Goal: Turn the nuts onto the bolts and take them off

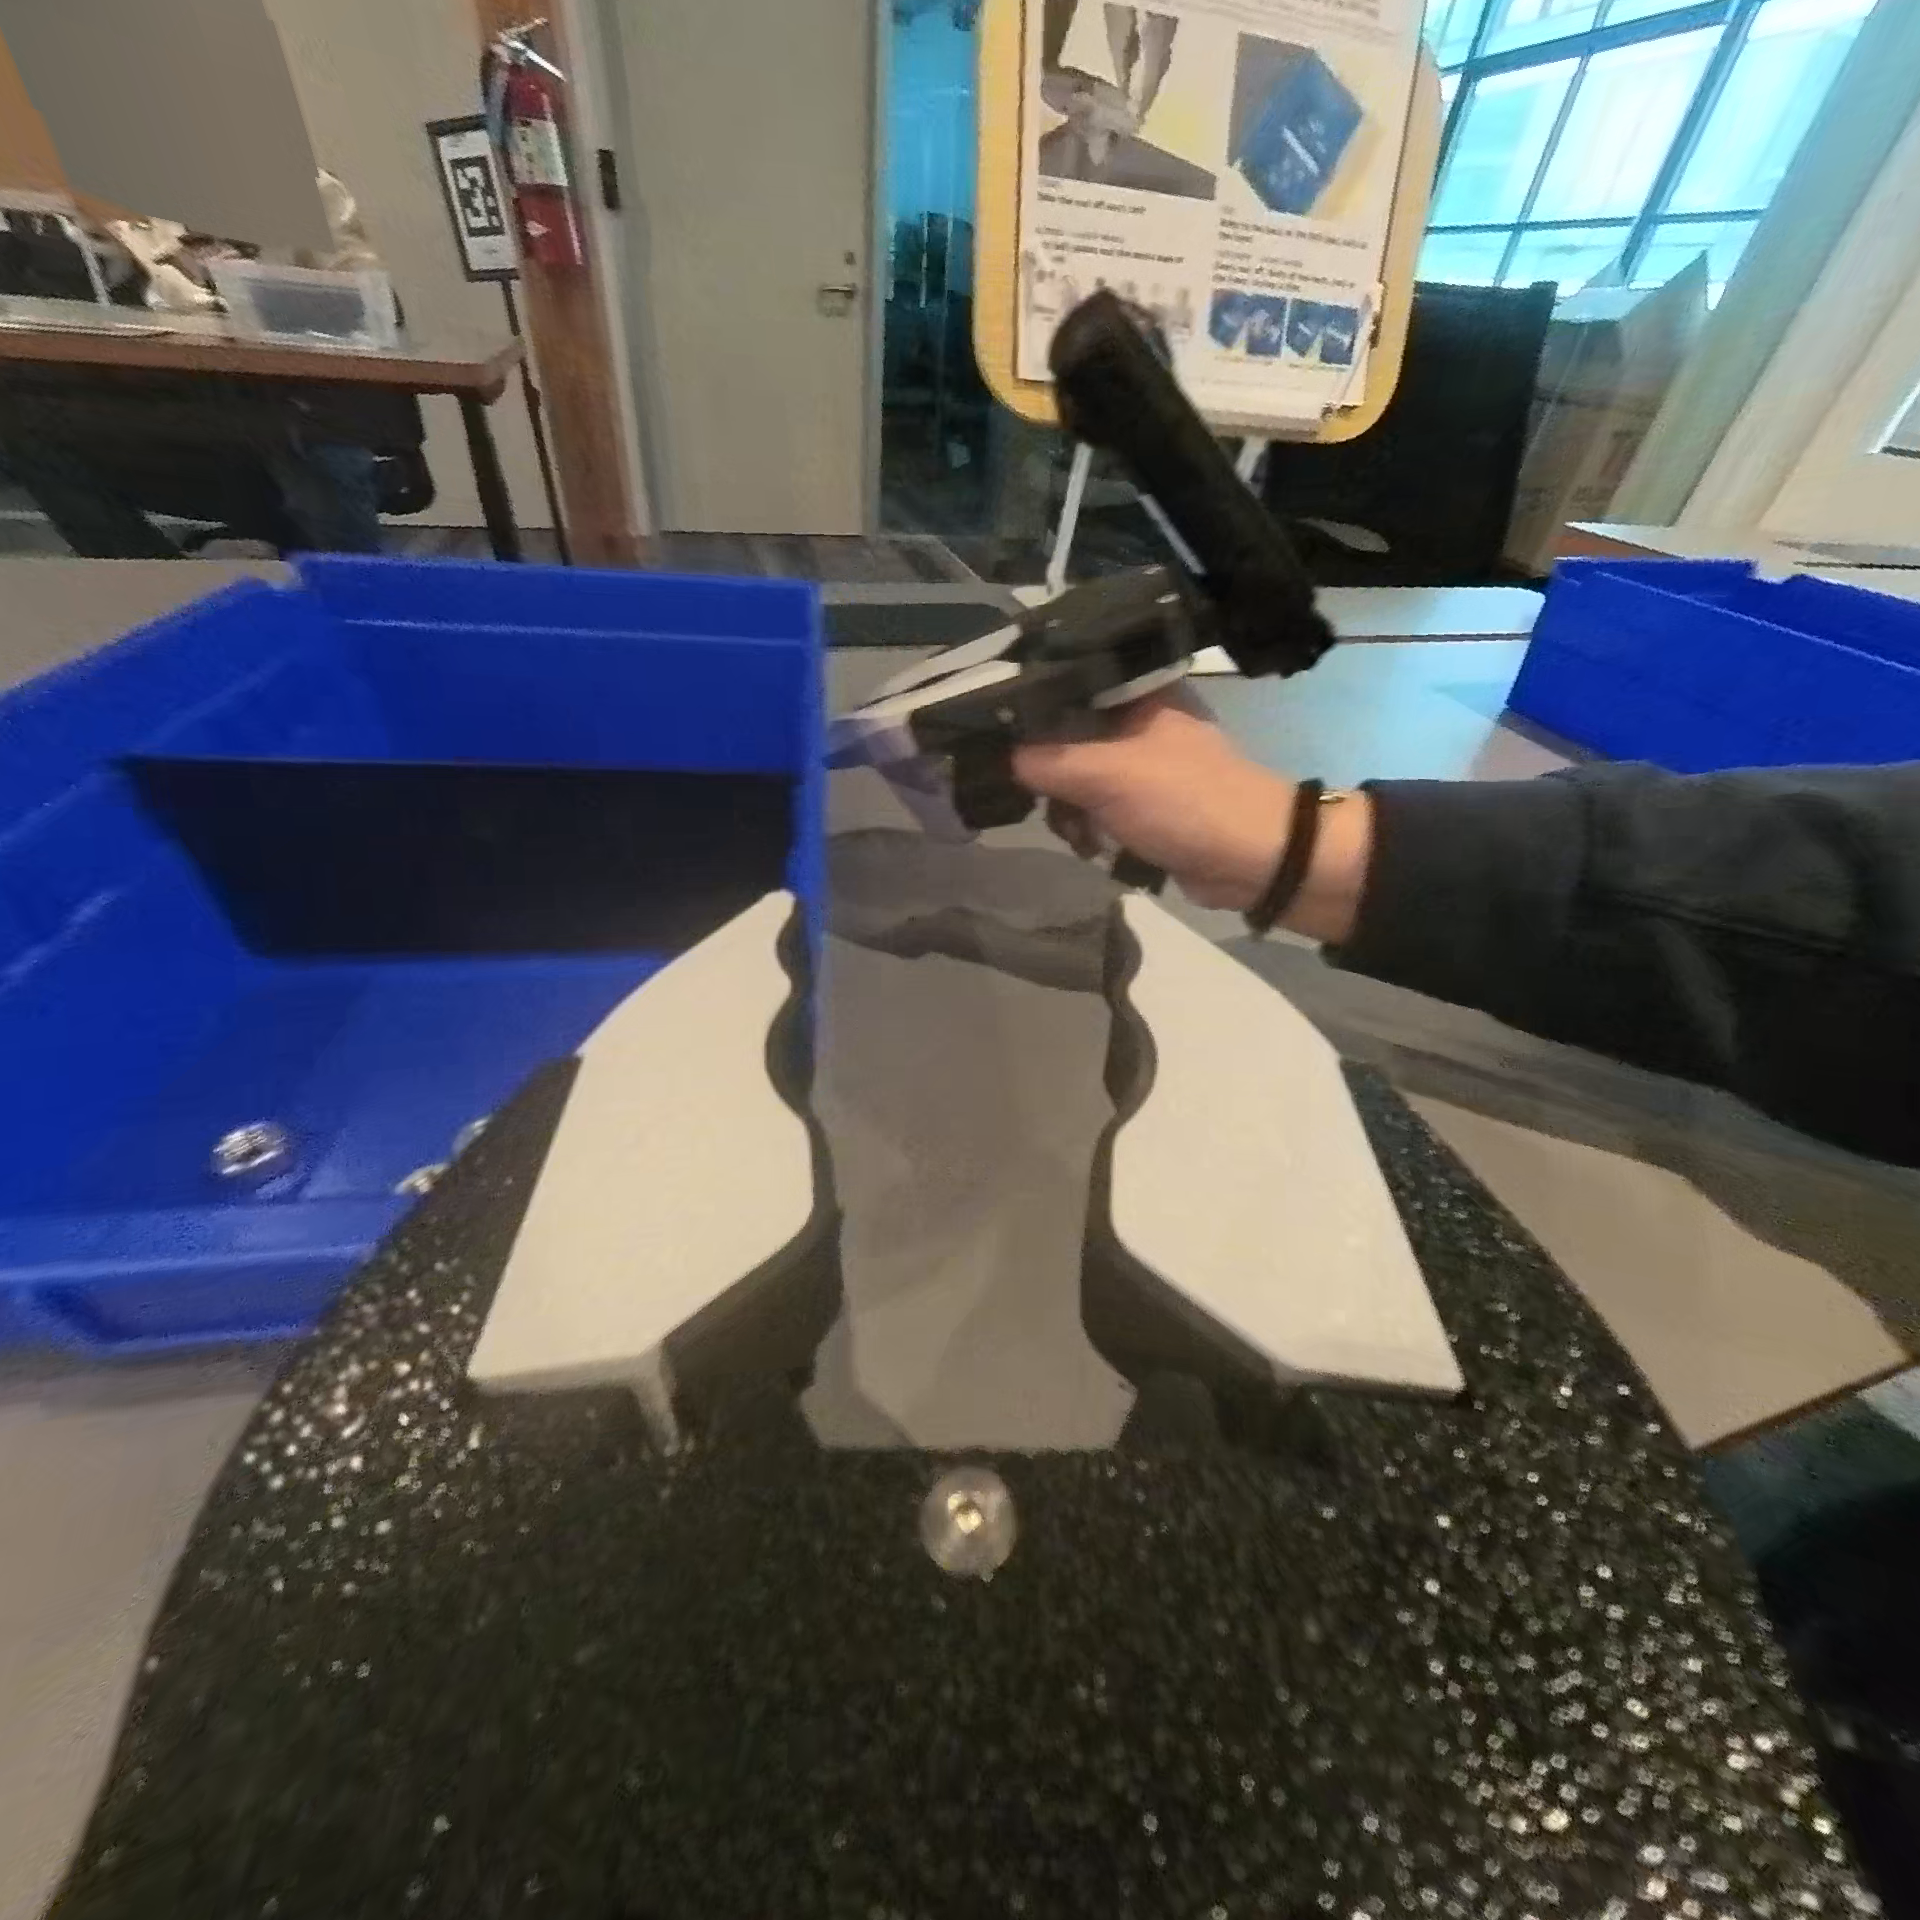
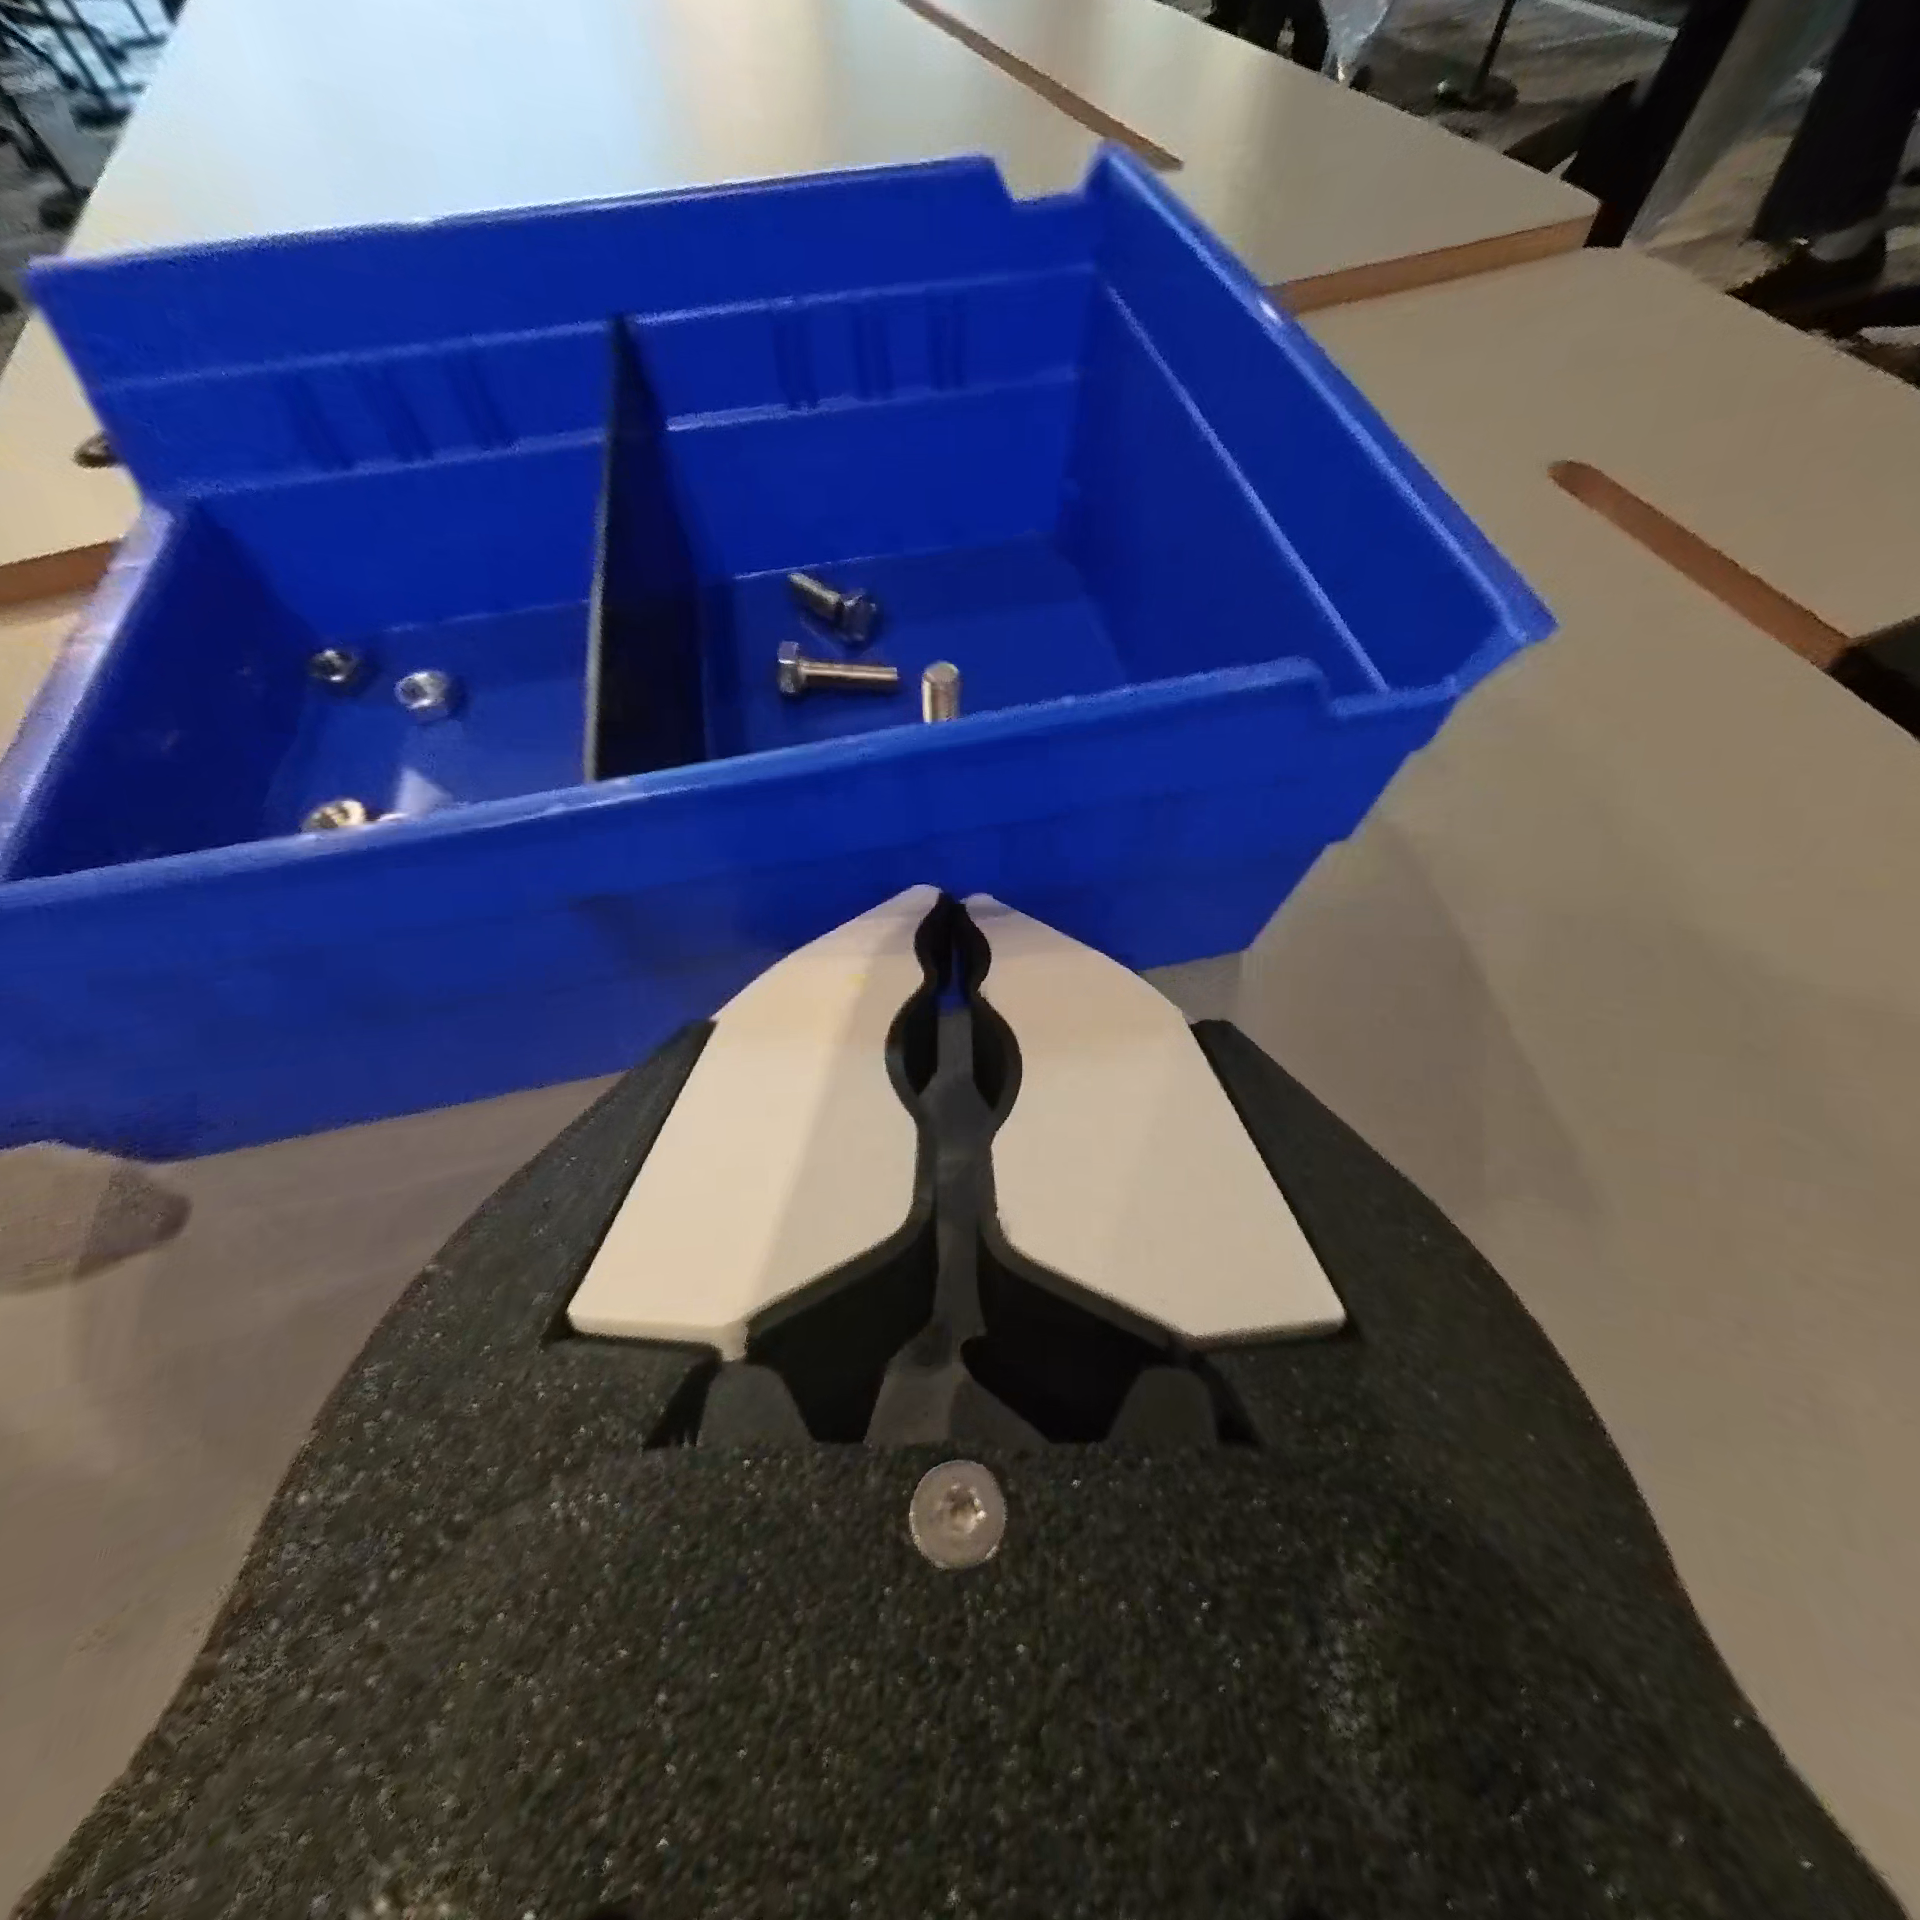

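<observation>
Left gripper (image 1: 961,1023): my near tool. Its fingers stand well apart with nothing between them, only bare table (image 1: 966,1164) showing through the gap, hovering beside the bin's right wall.
Right gripper (image 2: 954,914): its fingertips are pressed together and I see nothing caught in them. It sits just in front of the bin's near wall. From my left camera I see it (image 1: 873,743) farther off, in a hand (image 1: 1174,821) with a dark sleeve.
Bin (image 2: 727,935): blue, on the table, split by a dark divider (image 2: 634,582) into two compartments.
Nuts (image 2: 428,691): I count three loose in the left compartment, one near the front wall. One nut (image 1: 249,1148) shows in my left view.
Bolts (image 2: 836,673): three in the right compartment, two lying flat, one standing on its head. No nut on any of them.
Second bin (image 1: 1714,665): blue, far right on the table.
</observation>
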